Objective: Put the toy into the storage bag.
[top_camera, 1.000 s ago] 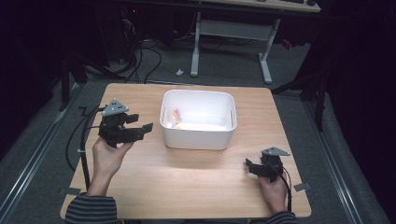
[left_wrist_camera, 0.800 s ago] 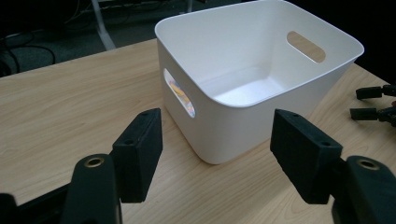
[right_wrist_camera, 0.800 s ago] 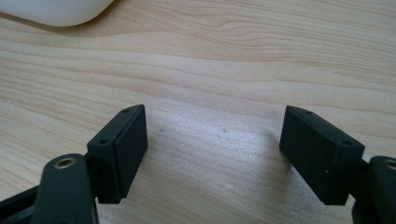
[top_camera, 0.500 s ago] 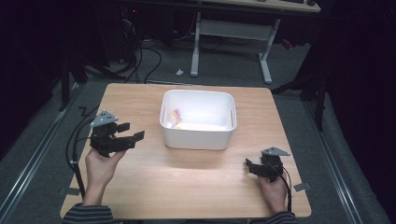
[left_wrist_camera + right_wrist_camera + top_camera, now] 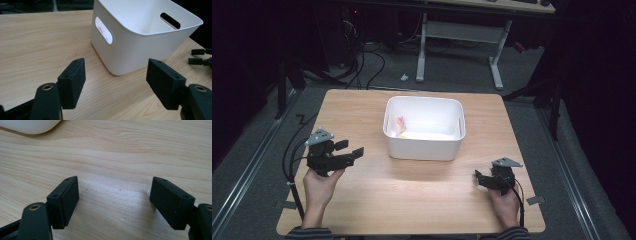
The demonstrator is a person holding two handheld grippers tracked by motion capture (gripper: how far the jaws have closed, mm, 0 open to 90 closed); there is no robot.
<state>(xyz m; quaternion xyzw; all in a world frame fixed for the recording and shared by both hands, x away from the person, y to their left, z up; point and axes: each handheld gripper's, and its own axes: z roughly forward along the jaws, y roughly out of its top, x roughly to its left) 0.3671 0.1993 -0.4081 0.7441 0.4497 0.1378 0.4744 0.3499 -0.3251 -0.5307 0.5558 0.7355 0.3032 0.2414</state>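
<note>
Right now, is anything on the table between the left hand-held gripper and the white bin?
Nothing visible. Bare wood lies between the left hand-held gripper, whose jaws stand open and empty, and the white bin.

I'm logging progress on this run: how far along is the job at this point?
Done, it seems: small pink and yellow items lie inside the white plastic bin. In hand: nothing; the left gripper and right gripper are open and empty on the light wooden table. Left: I see nothing else to load.
</note>
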